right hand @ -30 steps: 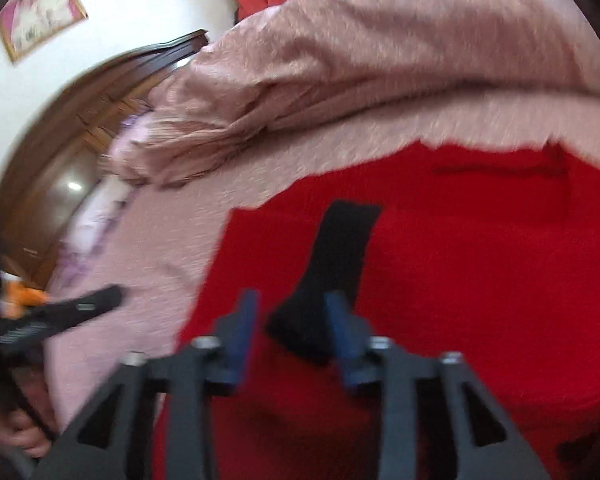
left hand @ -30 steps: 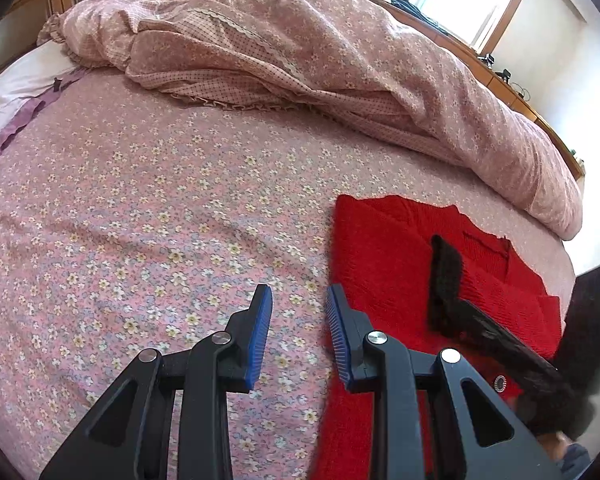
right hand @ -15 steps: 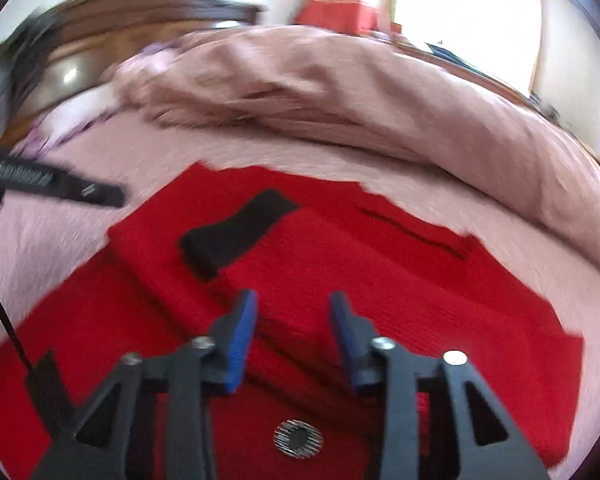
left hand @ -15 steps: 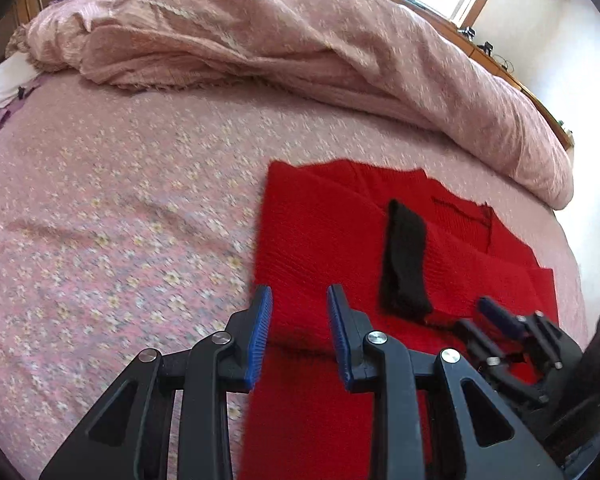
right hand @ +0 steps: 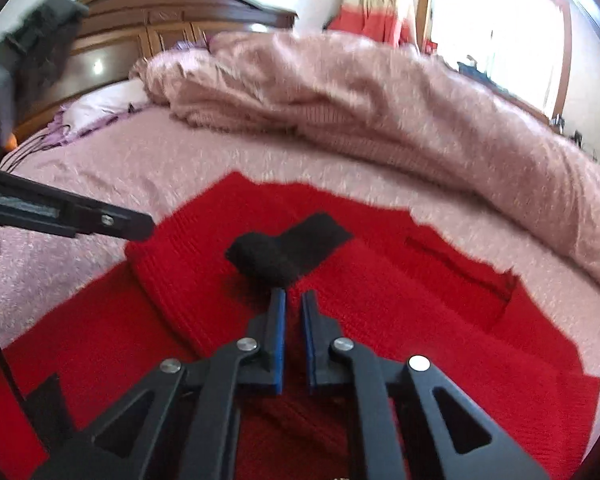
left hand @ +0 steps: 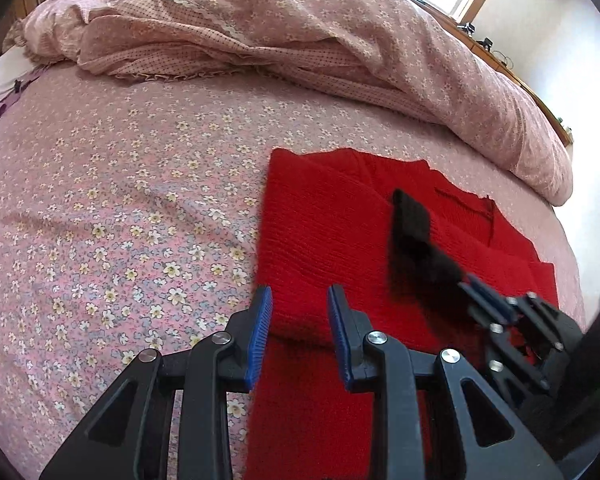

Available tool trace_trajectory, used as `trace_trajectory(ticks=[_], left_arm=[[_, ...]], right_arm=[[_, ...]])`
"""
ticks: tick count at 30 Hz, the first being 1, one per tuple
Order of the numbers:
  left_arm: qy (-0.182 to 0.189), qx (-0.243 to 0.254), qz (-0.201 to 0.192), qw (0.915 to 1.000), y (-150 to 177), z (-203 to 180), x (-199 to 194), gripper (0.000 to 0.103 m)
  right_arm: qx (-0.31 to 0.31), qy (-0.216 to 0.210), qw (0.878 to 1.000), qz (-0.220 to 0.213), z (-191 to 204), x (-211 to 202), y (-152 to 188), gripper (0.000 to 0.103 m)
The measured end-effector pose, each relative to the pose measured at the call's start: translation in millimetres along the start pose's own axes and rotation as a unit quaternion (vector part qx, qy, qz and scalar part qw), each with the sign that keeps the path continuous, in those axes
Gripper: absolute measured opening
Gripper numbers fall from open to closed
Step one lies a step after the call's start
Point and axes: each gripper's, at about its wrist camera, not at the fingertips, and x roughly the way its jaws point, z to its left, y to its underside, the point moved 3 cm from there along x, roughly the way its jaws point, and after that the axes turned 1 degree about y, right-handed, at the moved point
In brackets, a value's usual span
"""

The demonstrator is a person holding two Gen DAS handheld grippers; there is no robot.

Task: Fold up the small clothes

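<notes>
While the right gripper (right hand: 293, 298) has its jaws drawn almost together just short of the black cuff (right hand: 288, 250), nothing sits between the pads, so any lift from here would come up empty and leave the sleeve where it lies. The left gripper (left hand: 299, 300) hovers partly open over the near left edge of the red sweater (left hand: 324, 236), gripping nothing; closing too shallow there could pinch only the top layer and drag the fold askew. The sweater lies flat on the floral sheet (left hand: 120, 200), one sleeve folded across its chest. Beyond it the bunched quilt (left hand: 300, 40) lies close enough for a far-side fold to snag it.
</notes>
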Motion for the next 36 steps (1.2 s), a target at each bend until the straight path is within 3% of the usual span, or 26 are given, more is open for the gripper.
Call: trace_trajectory(ticks=[3,6,10,22,27,31,36], left_arm=[[0.002,-0.009,0.007,0.9999,0.6,3.5,1.7,0.022],[0.002,-0.011,0.01,0.9999,1.9,4.2,2.2,0.022],[0.0,-0.007,0.007,1.0,2.5,3.1,0.9,0.022],[0.003,-0.008,0.008,0.9999,1.1,0.2,2.6,0.022],[0.011,-0.005,0.01,0.9999,0.5,-6.0,3.2,0.022],[0.018,0.015,0.001,0.9997,1.3,-15.0,-3.3,0.022],[0.003,0.057,-0.017,0.9982,8.1,-23.0,-17.2,0.022]], right_arm=[[-0.007,-0.02,1.0,-0.01,3.0,-11.5,-3.8,0.007],[-0.029,-0.044,0.999,0.01,10.2,-8.9,2.1,0.008],[-0.044,-0.04,0.998,0.027,17.0,-4.1,11.5,0.008],[-0.046,-0.039,0.998,0.017,14.8,-16.4,11.0,0.012],[0.016,-0.064,0.998,0.023,9.5,-24.8,7.3,0.04],[0.072,-0.071,0.995,0.006,-9.8,-52.6,6.4,0.041],[0.147,-0.036,0.988,-0.009,-56.0,-107.1,35.8,0.048]])
